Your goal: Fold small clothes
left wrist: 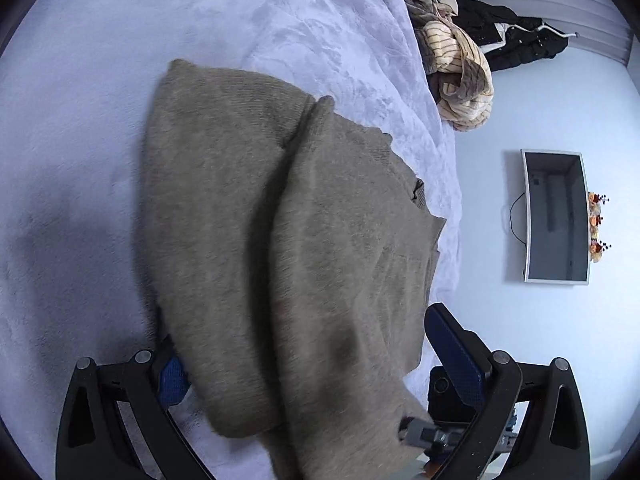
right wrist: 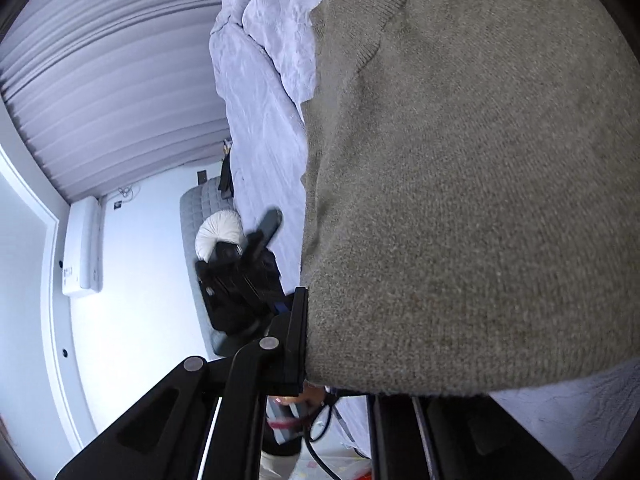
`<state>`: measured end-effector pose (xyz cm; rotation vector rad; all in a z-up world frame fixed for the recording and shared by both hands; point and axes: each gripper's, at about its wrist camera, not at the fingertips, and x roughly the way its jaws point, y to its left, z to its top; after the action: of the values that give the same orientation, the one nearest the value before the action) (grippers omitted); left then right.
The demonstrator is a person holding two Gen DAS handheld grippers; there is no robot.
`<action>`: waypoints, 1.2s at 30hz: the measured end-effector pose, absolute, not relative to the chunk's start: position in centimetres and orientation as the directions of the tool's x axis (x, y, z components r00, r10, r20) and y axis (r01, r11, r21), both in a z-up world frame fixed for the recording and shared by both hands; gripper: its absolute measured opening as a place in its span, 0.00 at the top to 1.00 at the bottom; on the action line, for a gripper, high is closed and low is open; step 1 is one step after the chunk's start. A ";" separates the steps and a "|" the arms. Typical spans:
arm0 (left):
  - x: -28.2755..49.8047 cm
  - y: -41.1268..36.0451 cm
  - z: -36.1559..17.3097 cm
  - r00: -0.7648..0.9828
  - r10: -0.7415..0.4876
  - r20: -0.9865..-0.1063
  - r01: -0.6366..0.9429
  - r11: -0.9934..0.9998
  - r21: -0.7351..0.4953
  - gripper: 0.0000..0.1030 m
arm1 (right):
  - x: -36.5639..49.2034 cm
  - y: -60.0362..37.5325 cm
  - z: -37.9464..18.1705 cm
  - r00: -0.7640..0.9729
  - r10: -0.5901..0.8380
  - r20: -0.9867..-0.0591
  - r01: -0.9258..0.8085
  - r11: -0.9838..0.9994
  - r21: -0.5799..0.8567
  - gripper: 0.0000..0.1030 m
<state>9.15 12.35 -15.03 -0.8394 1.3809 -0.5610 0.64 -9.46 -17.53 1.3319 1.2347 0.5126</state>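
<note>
An olive-grey knit sweater [left wrist: 256, 216] lies folded over on the pale bed cover [left wrist: 76, 128]. In the left wrist view my left gripper [left wrist: 304, 332] stands open around its near end, a blue-padded finger on each side, and neither pad presses the knit. In the right wrist view the sweater [right wrist: 480, 200] hangs close in front of the lens and fills the right half. My right gripper [right wrist: 306, 300] is shut on the sweater's edge. Only its left finger [right wrist: 298, 336] shows; the cloth hides the other. The left gripper [right wrist: 248, 264] appears beyond as a black shape.
A heap of striped cream and brown clothes [left wrist: 460, 76] and a black jacket [left wrist: 516, 40] lie at the bed's far side. A flat screen [left wrist: 556, 216] hangs on the wall. A white cushion [right wrist: 220, 232] and a wall air conditioner [right wrist: 82, 248] are in the right wrist view.
</note>
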 end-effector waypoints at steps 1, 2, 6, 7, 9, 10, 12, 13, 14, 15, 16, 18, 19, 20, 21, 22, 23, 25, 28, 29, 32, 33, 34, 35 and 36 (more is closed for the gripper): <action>9.4 11.5 -14.9 0.127 -0.765 -0.632 -0.112 0.622 -0.775 0.01 | 0.5 -9.4 -17.7 0.329 0.864 -0.380 0.348 0.264 0.900 0.92; 9.6 10.8 -14.9 0.118 -0.749 -0.652 -0.103 0.643 -0.759 0.01 | 0.4 -9.1 -18.0 0.317 0.864 -0.391 0.349 0.277 0.895 0.92; 9.8 9.0 -15.4 0.088 -0.639 -0.764 -0.063 0.762 -0.644 0.17 | -0.2 -8.5 -19.4 0.214 0.845 -0.491 0.379 0.391 0.839 0.88; 9.8 8.9 -15.5 0.083 -0.619 -0.781 -0.053 0.780 -0.624 0.22 | -0.4 -8.8 -19.7 0.177 0.834 -0.523 0.383 0.431 0.817 0.85; 9.7 8.9 -15.5 0.080 -0.610 -0.788 -0.038 0.788 -0.614 0.23 | -0.7 -9.1 -19.6 0.087 0.809 -0.582 0.379 0.513 0.770 0.66; 9.7 8.9 -15.5 0.080 -0.605 -0.792 -0.035 0.793 -0.609 0.23 | -1.0 -9.6 -19.3 0.060 0.796 -0.603 0.366 0.544 0.755 0.48; 9.7 8.8 -15.4 0.075 -0.590 -0.804 -0.031 0.805 -0.593 0.23 | -1.6 -10.9 -17.9 0.049 0.775 -0.630 0.319 0.586 0.745 0.33; 9.8 8.6 -15.5 0.072 -0.574 -0.816 -0.025 0.816 -0.577 0.23 | -1.6 -11.9 -17.0 0.056 0.762 -0.645 0.294 0.605 0.740 0.33; 9.8 8.3 -15.5 0.072 -0.559 -0.826 -0.018 0.827 -0.562 0.23 | -1.2 -12.7 -16.3 0.070 0.747 -0.662 0.280 0.622 0.731 0.33; 9.8 7.9 -15.4 0.076 -0.542 -0.837 -0.010 0.839 -0.544 0.23 | -0.8 -13.7 -15.6 0.095 0.720 -0.688 0.268 0.647 0.714 0.36; 9.7 7.5 -15.2 0.088 -0.514 -0.854 0.002 0.857 -0.515 0.25 | -0.1 -14.8 -14.9 0.125 0.686 -0.717 0.257 0.676 0.691 0.51; 9.6 6.8 -15.0 0.107 -0.423 -0.900 0.031 0.906 -0.422 0.46 | 2.0 -16.3 -14.0 0.172 0.595 -0.785 0.227 0.751 0.620 0.89; 9.5 6.5 -14.9 0.111 -0.398 -0.911 0.042 0.918 -0.395 0.53 | 3.0 -16.6 -13.7 0.185 0.556 -0.810 0.219 0.780 0.586 0.93; 9.5 6.4 -14.7 0.119 -0.394 -0.911 0.042 0.919 -0.392 0.57 | 4.0 -16.9 -13.4 0.205 0.517 -0.831 0.200 0.809 0.552 0.94; 9.5 6.4 -14.5 0.127 -0.390 -0.912 0.038 0.921 -0.389 0.63 | 4.9 -16.9 -13.0 0.216 0.495 -0.842 0.183 0.826 0.533 0.94; 9.4 6.5 -14.3 0.138 -0.387 -0.912 0.031 0.922 -0.386 0.67 | 5.8 -16.6 -13.0 0.224 0.470 -0.854 0.163 0.846 0.508 0.94; 9.4 6.7 -14.1 0.148 -0.385 -0.911 0.025 0.922 -0.386 0.68 | 6.5 -16.1 -13.2 0.228 0.453 -0.862 0.144 0.860 0.490 0.94; 9.1 6.8 -13.6 0.175 -0.381 -0.908 0.008 0.923 -0.386 0.73 | 7.3 -15.3 -14.4 0.211 0.409 -0.888 0.104 0.894 0.436 0.94; 8.5 6.7 -12.4 0.214 -0.382 -0.899 -0.009 0.919 -0.393 0.77 | 6.7 -14.8 -18.0 0.138 0.352 -0.926 0.092 0.926 0.366 0.95; 8.5 6.5 -11.9 0.228 -0.392 -0.891 -0.016 0.914 -0.406 0.77 | 6.7 -14.8 -18.1 0.151 0.350 -0.924 0.095 0.926 0.366 0.95; 8.3 6.2 -10.0 0.260 -0.430 -0.864 -0.024 0.892 -0.451 0.79 | 6.4 -15.6 -17.4 0.156 0.404 -0.901 0.094 0.902 0.421 0.95; 8.4 6.0 -9.3 0.270 -0.437 -0.858 -0.019 0.888 -0.459 0.79 | 5.9 -16.5 -17.0 0.153 0.436 -0.887 0.097 0.886 0.453 0.95; 8.4 5.4 -8.4 0.281 -0.445 -0.851 -0.009 0.885 -0.465 0.79 | 5.7 -17.1 -16.8 0.152 0.464 -0.873 0.104 0.871 0.481 0.95; 8.6 4.6 -7.5 0.289 -0.452 -0.844 0.005 0.882 -0.471 0.79 | 5.5 -17.9 -16.6 0.152 0.490 -0.858 0.114 0.854 0.508 0.95; 8.7 3.8 -6.6 0.293 -0.460 -0.838 0.024 0.880 -0.474 0.79 | 5.0 -18.6 -16.2 0.157 0.508 -0.847 0.123 0.841 0.528 0.94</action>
<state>8.67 3.81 -6.63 -0.4093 1.2398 -0.3344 4.98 -18.58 -16.24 0.5497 1.4050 0.2962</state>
